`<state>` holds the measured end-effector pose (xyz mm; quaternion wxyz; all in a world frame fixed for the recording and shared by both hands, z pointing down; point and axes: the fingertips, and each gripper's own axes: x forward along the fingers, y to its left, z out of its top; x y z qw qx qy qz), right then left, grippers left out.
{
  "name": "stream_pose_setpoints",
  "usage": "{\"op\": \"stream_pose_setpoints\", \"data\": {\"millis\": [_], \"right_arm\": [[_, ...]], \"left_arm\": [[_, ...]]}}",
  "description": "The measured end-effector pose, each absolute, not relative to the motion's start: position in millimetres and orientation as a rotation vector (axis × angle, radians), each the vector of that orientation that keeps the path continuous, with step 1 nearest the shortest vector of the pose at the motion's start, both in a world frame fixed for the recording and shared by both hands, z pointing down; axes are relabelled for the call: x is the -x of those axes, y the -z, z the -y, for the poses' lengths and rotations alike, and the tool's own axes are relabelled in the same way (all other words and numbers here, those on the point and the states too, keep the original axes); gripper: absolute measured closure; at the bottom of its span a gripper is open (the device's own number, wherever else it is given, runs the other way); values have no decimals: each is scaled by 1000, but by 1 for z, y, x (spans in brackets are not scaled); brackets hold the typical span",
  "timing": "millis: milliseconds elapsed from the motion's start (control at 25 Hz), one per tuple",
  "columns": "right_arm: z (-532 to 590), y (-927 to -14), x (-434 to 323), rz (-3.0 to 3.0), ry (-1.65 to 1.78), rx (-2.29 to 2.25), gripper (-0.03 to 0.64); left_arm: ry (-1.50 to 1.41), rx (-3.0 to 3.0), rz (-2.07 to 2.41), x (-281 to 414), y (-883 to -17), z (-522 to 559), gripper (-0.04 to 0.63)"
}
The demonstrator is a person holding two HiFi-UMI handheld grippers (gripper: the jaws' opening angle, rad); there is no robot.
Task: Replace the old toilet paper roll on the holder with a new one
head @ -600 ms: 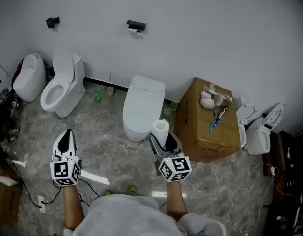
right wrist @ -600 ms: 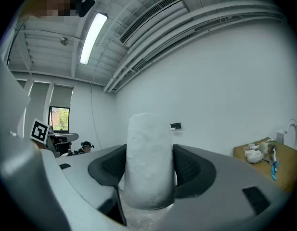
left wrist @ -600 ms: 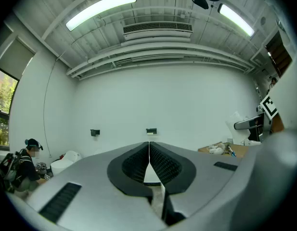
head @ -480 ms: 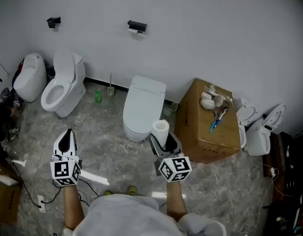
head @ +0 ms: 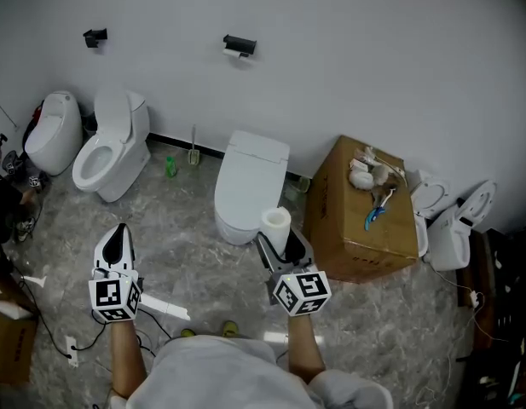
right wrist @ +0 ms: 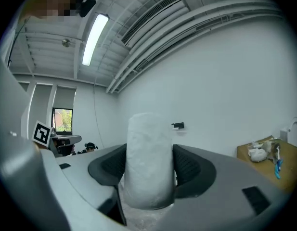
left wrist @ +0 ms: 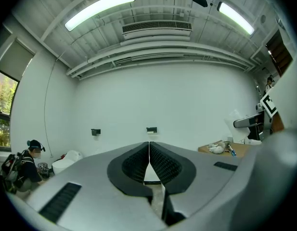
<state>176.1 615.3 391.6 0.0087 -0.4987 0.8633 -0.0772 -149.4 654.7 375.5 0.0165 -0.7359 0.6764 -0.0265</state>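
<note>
Nearest the person, each marker cube (left (head: 114,298), right (head: 302,292)) bears black-and-white square patterns and no letters. Both claws point level, away from the person and toward the wall (head: 373,58).

The left claw (head: 118,231) is pressed together with nothing in it; in its own view the ribbed black pads (left wrist: 138,160) meet along one thin line.

The right claw (head: 280,244) pinches the toilet paper roll (head: 276,226), with a pad on each side of it. The roll stands upright, its long axis vertical and its rounded top well above the jaw tips. It is white, full and thick, with a soft, faintly dimpled surface. In the right gripper view something pale and crinkled shows just under its lower end.

Beyond the roll, on the grey marbled floor (head: 186,254), stands a white toilet with a closed lid (head: 250,181). To its right is a cardboard box (head: 361,220); the faint marks on its side are too small to read.

Farthest off, the black holder (head: 238,46) is fixed high on the wall above the closed toilet, with a small white piece at its underside. A second black fixture (head: 94,37) hangs to its left.
</note>
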Motion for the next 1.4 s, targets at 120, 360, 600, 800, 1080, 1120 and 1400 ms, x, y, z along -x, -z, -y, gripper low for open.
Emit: {"op": "stream_pose_setpoints", "data": {"millis": [120, 360, 600, 800, 1080, 1120, 1400], "right_arm": [[-617, -392, -179, -2688, 261, 1560, 324], [-620, -391, -183, -2677, 281, 1549, 324], [-620, -391, -182, -2690, 266, 1550, 324], [-621, -392, -181, -2695, 278, 1522, 324], [-622, -393, -182, -2703, 252, 1563, 324], [-622, -394, -183, -2699, 253, 1568, 324], [-624, -397, -181, -2691, 266, 1587, 324]], "left_arm": [[79, 2285, -2110, 148, -375, -656, 574], [82, 2285, -2104, 142, -376, -655, 572], [86, 2307, -2081, 138, -375, -654, 569], [93, 2321, -2079, 136, -375, -653, 520], [108, 2336, -2076, 139, -380, -653, 480], [111, 2339, -2076, 138, -381, -653, 478], [107, 2353, -2072, 143, -384, -654, 465]]}}
